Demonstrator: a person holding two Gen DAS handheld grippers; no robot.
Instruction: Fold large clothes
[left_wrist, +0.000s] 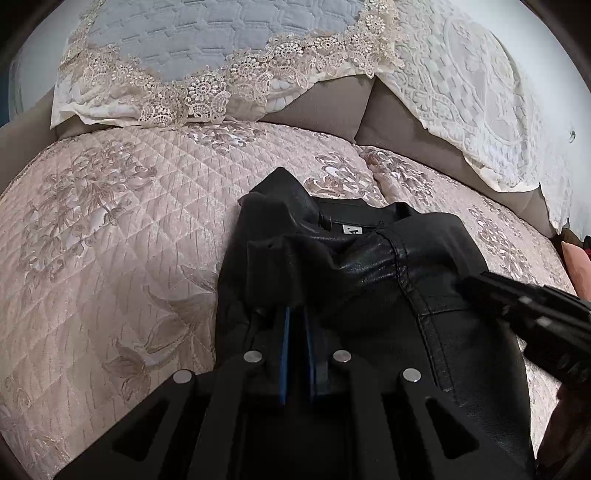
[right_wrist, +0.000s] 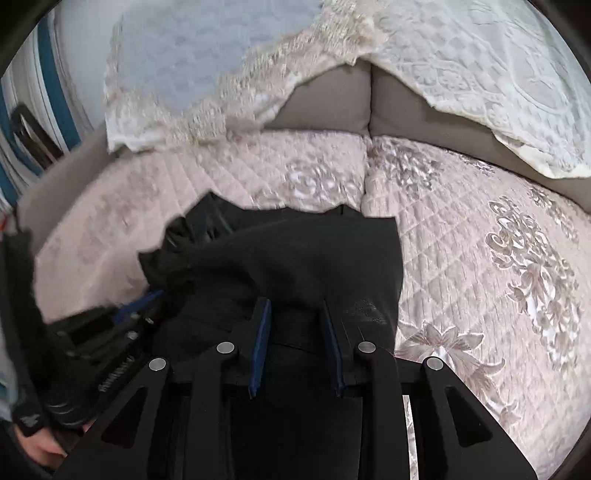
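Observation:
A black leather jacket lies on the pink quilted sofa cover, its collar and white neck label pointing away from me. My left gripper is shut on a fold of the jacket's left side, with the blue pads pinching the cloth. My right gripper has its jaws apart over the jacket, with black cloth lying between the blue pads. The right gripper's body shows at the right edge of the left wrist view. The left gripper shows at the lower left of the right wrist view.
The sofa's brown back cushions rise behind the jacket. A blue quilted throw with lace trim and a cream lace throw hang over them. A seam between the seat cushions runs behind the jacket.

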